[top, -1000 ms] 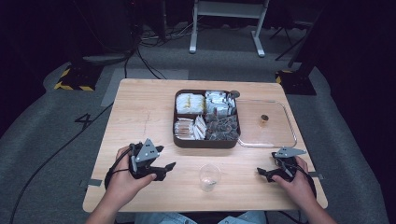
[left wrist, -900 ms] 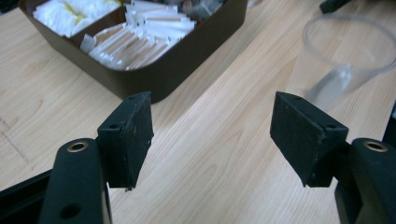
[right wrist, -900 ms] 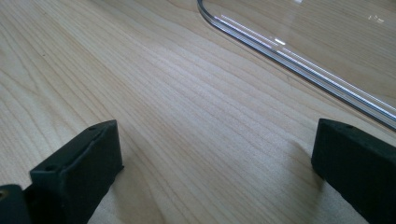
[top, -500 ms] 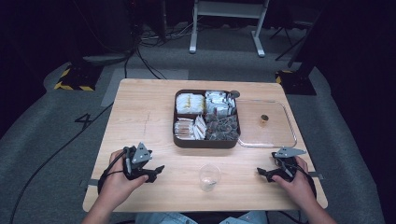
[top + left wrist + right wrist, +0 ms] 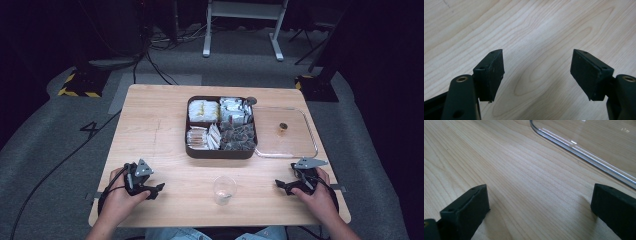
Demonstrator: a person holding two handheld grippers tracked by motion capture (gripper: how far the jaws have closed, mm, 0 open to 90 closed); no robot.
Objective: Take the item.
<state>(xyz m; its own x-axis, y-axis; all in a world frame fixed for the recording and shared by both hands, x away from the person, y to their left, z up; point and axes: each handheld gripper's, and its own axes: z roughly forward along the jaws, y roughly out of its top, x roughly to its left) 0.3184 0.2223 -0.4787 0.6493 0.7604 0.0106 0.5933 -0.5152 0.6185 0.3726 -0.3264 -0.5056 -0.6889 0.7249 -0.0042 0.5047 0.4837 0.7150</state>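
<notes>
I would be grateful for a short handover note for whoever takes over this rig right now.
Left gripper: open, holding nothing, low over bare wood near the table's front left edge.
Right gripper: open, holding nothing, near the front right edge, just short of the clear lid.
Things: a clear plastic cup stands upright between the two grippers, with something small in its bottom. The brown box of packets sits at mid-table with its lid lying flat to its right.
Done: box is uncovered.
Left: nothing is gripped; the cup and packets are not touched yet.
</notes>
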